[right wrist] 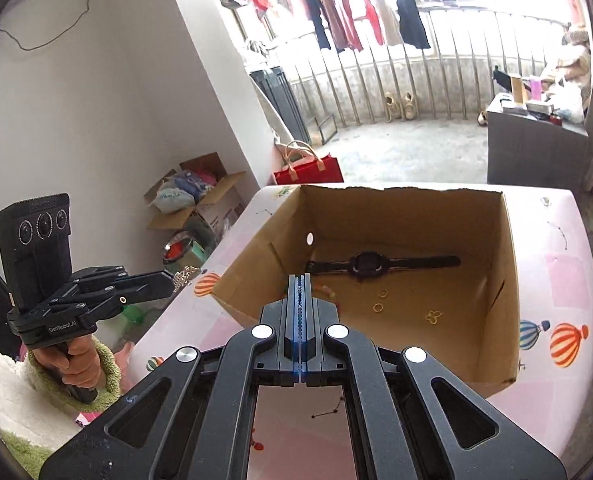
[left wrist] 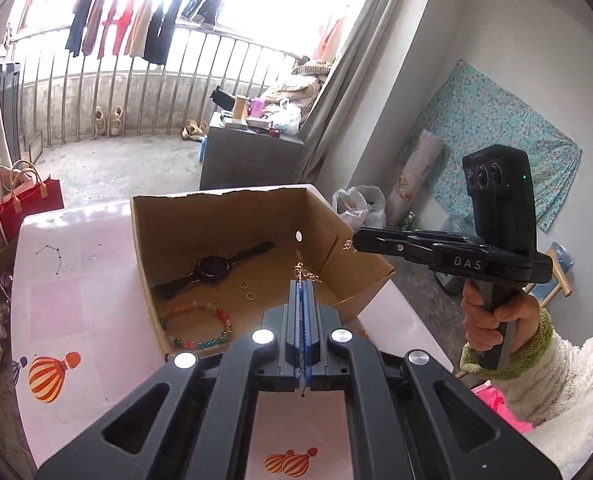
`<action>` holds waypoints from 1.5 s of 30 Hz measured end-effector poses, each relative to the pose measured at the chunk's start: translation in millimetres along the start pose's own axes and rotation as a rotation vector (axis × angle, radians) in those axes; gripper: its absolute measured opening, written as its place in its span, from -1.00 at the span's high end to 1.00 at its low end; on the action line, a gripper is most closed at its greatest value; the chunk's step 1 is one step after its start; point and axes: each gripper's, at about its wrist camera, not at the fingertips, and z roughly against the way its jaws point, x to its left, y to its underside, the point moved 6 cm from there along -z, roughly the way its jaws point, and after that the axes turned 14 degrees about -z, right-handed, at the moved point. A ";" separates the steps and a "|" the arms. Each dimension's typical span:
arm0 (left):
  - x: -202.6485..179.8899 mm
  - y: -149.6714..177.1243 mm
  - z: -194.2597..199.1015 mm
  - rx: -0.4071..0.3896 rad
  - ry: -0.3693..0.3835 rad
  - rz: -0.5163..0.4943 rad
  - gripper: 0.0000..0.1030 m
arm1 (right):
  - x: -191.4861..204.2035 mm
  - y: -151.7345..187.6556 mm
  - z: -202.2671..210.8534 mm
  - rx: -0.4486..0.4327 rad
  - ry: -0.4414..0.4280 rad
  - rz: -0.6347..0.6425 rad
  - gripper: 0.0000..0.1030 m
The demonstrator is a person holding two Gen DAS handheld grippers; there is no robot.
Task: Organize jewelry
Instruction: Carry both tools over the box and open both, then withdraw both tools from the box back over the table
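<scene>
An open cardboard box [left wrist: 232, 216] [right wrist: 508, 280] stands on the pink table. In it lie a black watch [left wrist: 212, 268] [right wrist: 370, 264], two gold rings [left wrist: 247, 291] [right wrist: 380, 301], a coloured bead bracelet [left wrist: 200, 326] and a gold clover piece [right wrist: 433, 317]. My left gripper [left wrist: 304, 282] is shut on a gold chain [left wrist: 306, 270], held above the box's near side; the chain also shows at its tip in the right wrist view [right wrist: 184, 276]. My right gripper [right wrist: 300, 280] is shut, with a small gold piece [left wrist: 348, 245] at its tip, over the box's right edge.
The pink table [left wrist: 56, 280] [right wrist: 568, 280] has balloon prints. A red bag [left wrist: 28, 200] stands on the floor behind it. A grey cabinet [left wrist: 248, 156] with clutter stands further back. Boxes and bags [right wrist: 192, 196] lie by the wall.
</scene>
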 end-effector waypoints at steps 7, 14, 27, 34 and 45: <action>12.2 -5.2 -97.2 0.244 0.106 0.097 0.98 | -52.0 -15.6 -69.8 0.236 0.143 -0.070 1.00; 25.8 11.2 -148.0 0.414 0.123 0.206 0.98 | -77.6 -13.6 -89.9 0.290 0.194 -0.081 0.91; 34.2 3.6 -143.9 0.389 0.111 0.227 0.88 | -85.3 -24.0 -38.3 0.150 0.128 -0.146 0.67; -0.7 -6.0 -87.8 0.209 0.086 0.012 0.87 | -81.6 -2.4 21.9 0.030 0.016 -0.199 0.46; -78.5 61.9 -46.1 0.193 0.113 -0.208 0.79 | -85.4 90.3 31.3 0.068 0.015 -0.254 0.15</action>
